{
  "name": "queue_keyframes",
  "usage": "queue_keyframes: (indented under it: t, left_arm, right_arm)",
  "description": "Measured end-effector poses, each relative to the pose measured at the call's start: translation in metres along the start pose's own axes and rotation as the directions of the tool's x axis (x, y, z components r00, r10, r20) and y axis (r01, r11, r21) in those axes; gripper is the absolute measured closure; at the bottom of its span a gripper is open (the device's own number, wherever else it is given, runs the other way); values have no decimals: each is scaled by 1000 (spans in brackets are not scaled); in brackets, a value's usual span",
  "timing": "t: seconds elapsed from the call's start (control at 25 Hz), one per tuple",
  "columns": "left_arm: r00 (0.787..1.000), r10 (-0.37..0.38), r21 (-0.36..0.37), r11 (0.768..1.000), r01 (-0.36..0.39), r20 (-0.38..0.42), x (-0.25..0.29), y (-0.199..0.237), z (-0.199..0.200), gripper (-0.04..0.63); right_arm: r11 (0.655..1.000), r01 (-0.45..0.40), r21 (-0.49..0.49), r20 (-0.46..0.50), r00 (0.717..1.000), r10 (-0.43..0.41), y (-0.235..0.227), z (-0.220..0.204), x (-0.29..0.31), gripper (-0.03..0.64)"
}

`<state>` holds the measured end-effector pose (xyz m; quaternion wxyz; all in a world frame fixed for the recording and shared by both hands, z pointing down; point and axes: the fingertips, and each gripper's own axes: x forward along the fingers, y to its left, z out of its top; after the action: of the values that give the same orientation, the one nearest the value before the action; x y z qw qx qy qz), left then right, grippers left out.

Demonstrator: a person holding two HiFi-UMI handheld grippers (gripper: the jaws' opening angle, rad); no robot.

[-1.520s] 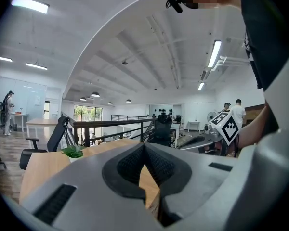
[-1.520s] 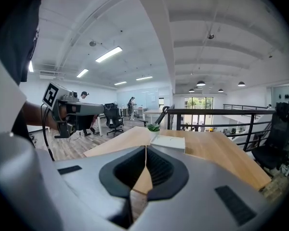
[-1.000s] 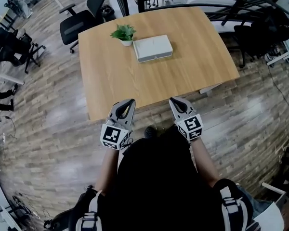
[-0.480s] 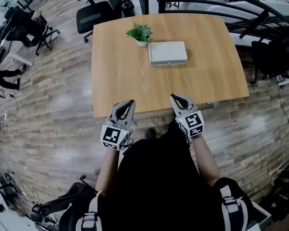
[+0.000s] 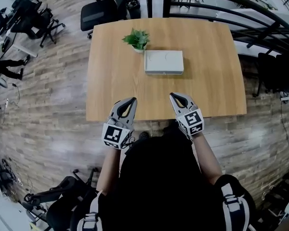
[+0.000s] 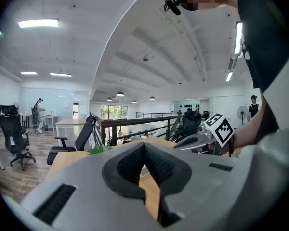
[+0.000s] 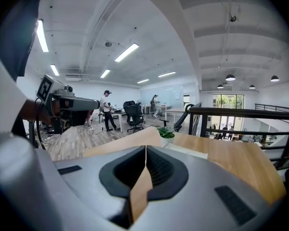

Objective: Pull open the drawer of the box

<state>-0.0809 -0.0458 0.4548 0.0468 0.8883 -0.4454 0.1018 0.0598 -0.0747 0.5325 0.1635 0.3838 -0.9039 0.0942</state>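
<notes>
A flat white box (image 5: 164,62) lies on the far half of the wooden table (image 5: 115,85), its drawer closed as far as I can tell. My left gripper (image 5: 132,100) and right gripper (image 5: 174,96) hover side by side over the table's near edge, well short of the box, both shut on nothing. In the right gripper view the closed jaws of the right gripper (image 7: 145,148) point toward the box (image 7: 189,151). The left gripper (image 6: 144,145) points along the table, its jaws touching.
A small potted plant (image 5: 137,39) stands just left of the box's far corner. Black office chairs (image 5: 102,10) and a black railing (image 5: 241,18) lie beyond the table. Wood floor surrounds it. People stand at far desks (image 7: 106,110).
The table and box now sit more squarely in front of me and slightly nearer. Both grippers keep the same pose, shut, near the table's front edge.
</notes>
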Motion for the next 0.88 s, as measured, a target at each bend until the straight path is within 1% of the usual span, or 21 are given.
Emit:
queue_keyframes:
  t: [0.32,0.48,0.6,0.72,0.88]
  left_arm:
    - [995,98,-22,995,-98,1,48,-24,21,572]
    - [989,145,-30,989,-145,-10,62,-39,21,572]
    - [984,175,-44,983,-176,-16,63,-44,17,572]
    - [981,187,-67,980,-190,-39,56,-43,4,572]
    - [983,181,-98,978,-183,-35,56,-22,-2,572]
  right_arm:
    - [994,-100,-31,-12,995,100,-63,3,-2,592]
    - [987,-151,-50,-24,988,150,-84,-3,-1,592]
    - [981,-183,-68,-41,983,181,-89,-9,4,592]
    - [979,-194,-62,-61,980,190,-86,-16,8,592]
    - [982,-182,-47,-75,981,178,-80,-15,23,592]
